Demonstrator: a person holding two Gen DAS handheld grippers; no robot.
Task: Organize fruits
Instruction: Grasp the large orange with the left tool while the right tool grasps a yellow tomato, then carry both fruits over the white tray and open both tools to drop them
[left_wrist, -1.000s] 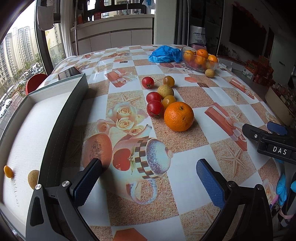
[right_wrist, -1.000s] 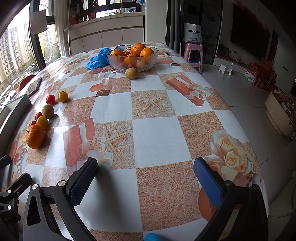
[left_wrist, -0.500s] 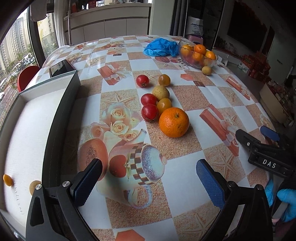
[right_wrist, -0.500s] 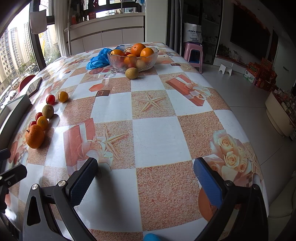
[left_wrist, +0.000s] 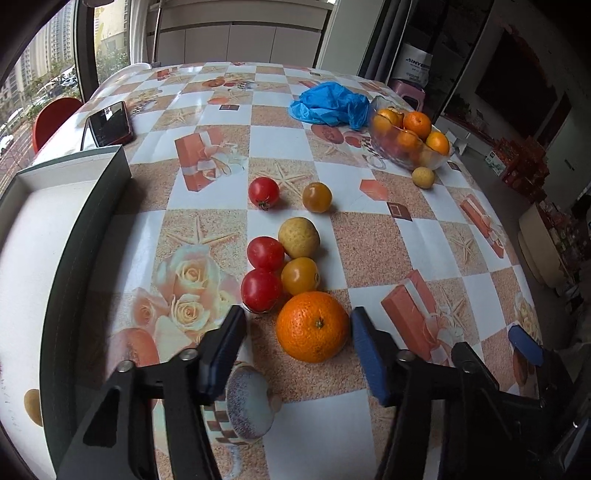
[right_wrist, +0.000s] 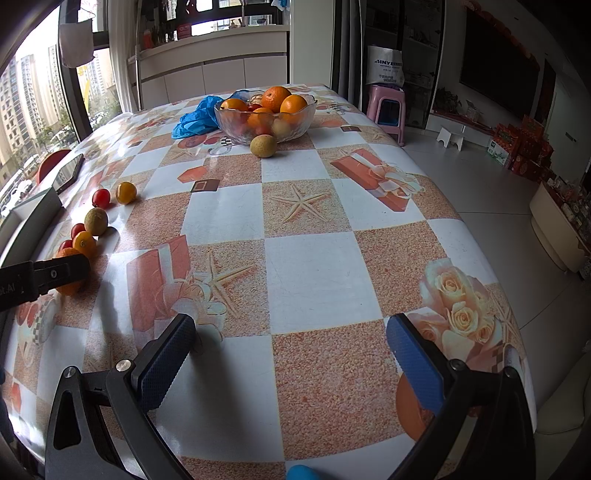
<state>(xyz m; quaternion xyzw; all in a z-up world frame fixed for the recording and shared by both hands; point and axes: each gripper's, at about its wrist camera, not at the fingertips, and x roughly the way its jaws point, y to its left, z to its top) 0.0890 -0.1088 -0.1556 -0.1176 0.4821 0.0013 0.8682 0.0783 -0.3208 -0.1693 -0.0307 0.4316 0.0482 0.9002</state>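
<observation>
Left gripper (left_wrist: 297, 332) spread wide, astride the orange (left_wrist: 313, 326), not gripping | right gripper (right_wrist: 291, 341) wide, empty | tray (left_wrist: 88, 236) to its left holds two fruits (partly hidden) | seven loose ahead; sorting barely begun.

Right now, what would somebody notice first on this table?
The big orange sits between the open fingers of the left gripper, with red tomatoes and yellow fruits clustered just behind it. Farther back, a glass bowl piled with oranges stands beside a crumpled blue bag.
</observation>
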